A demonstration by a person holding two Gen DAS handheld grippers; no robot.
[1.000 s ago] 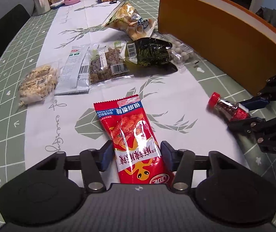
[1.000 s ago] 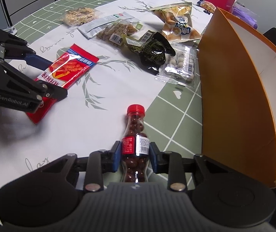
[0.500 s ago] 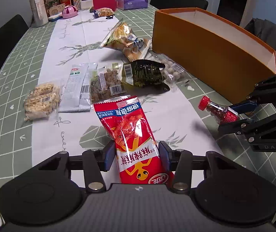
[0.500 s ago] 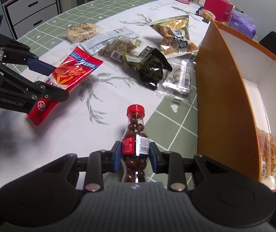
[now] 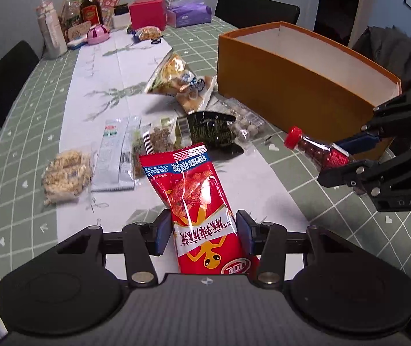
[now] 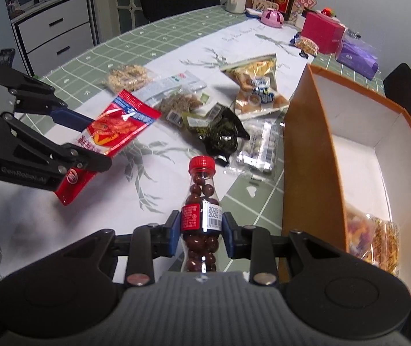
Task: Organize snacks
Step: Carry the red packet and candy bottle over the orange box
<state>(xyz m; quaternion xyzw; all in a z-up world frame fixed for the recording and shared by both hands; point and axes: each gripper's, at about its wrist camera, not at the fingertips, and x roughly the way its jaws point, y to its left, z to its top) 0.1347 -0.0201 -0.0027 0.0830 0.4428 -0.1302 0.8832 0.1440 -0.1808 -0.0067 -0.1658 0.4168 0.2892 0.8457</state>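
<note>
Two snacks held clear of the table (image 5: 18, 132): red packet (image 5: 202, 216) clamped in left hand-held gripper (image 5: 204, 232); candy bottle (image 6: 201, 210) clamped in right hand-held gripper (image 6: 201, 230); orange box (image 6: 315, 155), at three o'clock, likely destination; remaining packets at twelve.

The glossy red plastic snack packet (image 5: 202, 201) carries a blue band and white lettering. The small clear bottle of dark brown candies (image 6: 201, 210) has a red cap and red label. The open cardboard box (image 5: 289, 92) is orange outside, white inside. The desk (image 5: 26, 173) is green with a white grid, under a white runner with grey leaf prints (image 5: 101, 66).
</note>
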